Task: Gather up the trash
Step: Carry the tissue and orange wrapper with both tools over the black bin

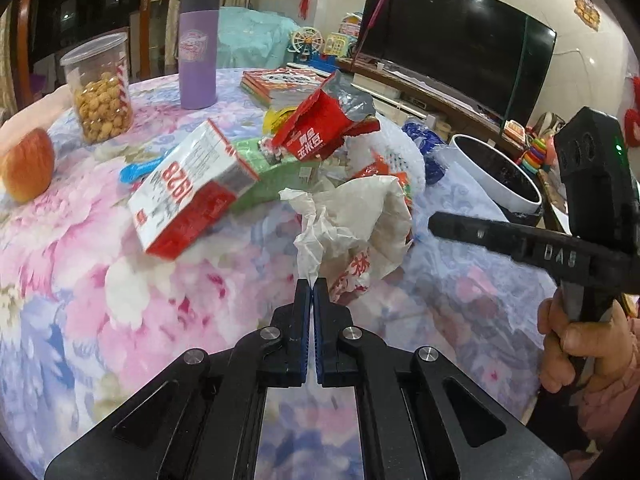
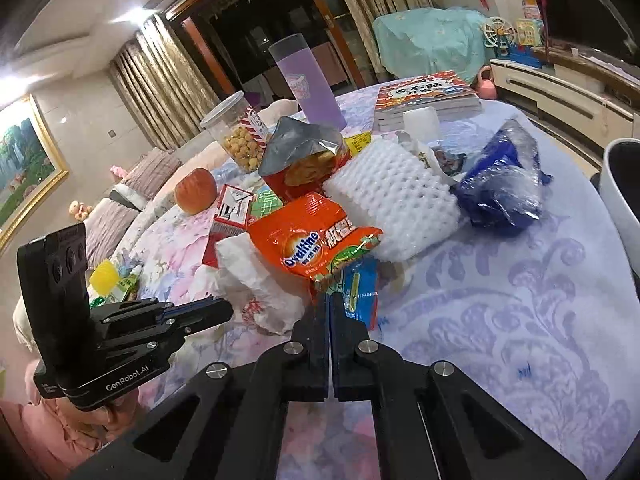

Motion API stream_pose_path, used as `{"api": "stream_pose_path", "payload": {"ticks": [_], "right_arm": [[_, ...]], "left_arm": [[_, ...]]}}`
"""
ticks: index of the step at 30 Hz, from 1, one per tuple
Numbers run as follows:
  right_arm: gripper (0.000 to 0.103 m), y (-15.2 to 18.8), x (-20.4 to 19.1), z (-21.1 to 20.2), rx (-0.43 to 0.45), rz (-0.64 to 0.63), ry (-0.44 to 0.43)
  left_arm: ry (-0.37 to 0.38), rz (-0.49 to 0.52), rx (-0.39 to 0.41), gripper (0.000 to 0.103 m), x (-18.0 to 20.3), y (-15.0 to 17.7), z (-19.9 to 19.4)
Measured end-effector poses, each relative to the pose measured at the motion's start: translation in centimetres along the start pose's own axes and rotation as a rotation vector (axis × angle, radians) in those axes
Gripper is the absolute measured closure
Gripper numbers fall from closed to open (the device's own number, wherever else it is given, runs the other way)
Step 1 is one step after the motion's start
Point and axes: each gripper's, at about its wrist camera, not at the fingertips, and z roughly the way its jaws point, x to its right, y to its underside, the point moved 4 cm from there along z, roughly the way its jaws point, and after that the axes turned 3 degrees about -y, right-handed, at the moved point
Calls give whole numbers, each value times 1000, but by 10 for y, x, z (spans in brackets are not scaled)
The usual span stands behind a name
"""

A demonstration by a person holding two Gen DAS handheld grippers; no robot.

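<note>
Left claw: jaws closed, pinching the near edge of the white paper bag at frame centre; a thin hold likely to tear or slip.
Right claw: jaws closed on the orange Ovaltine wrapper at its lower edge; the blue wrapper beside it may drag along.
White bin, right of frame, off the desk edge; a lift may topple the carton.

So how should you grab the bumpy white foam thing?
Pinch the foam sleeve by its bare near-right corner, coming in from the open tablecloth side. It looks soft and squashy, so an edge should fit between the jaws. The orange packet covers its near-left side and the blue wrapper crowds the right.
</note>
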Motion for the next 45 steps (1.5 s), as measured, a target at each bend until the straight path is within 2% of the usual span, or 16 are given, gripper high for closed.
{"api": "stream_pose_path", "payload": {"ticks": [2,6,8,10,16,18,19,28,39,45], "right_arm": [[96,1,3,-6,10,37,-10],[89,-6,8,-17,50,88,-18],[72,-9,5,-16,63,95,-23],[67,-12,0,-9,69,99,-23],[69,-12,-15,29,20,77,21],[81,-8,-15,38,-2,68,35],[97,-6,-15,42,-13,67,31],[98,0,-10,-12,62,57,7],[99,23,49,-78,129,150,117],[99,28,80,-109,169,187,173]], "left_arm": [[-9,-14,8,102,-1,5,-7],[-18,-60,24,102,-9,14,-22],[-26,-83,32,102,-14,19,-30],[-32,-102,36,102,-20,23,-35],[-44,-125,42,102,-28,27,-44],[-42,-121,52,102,-26,27,-47],[-37,-119,57,102,-24,26,-49],[39,-52,75,102,19,11,-41],[139,38,47,102,92,-6,-16],[169,73,35,102,125,-16,-2]]}}
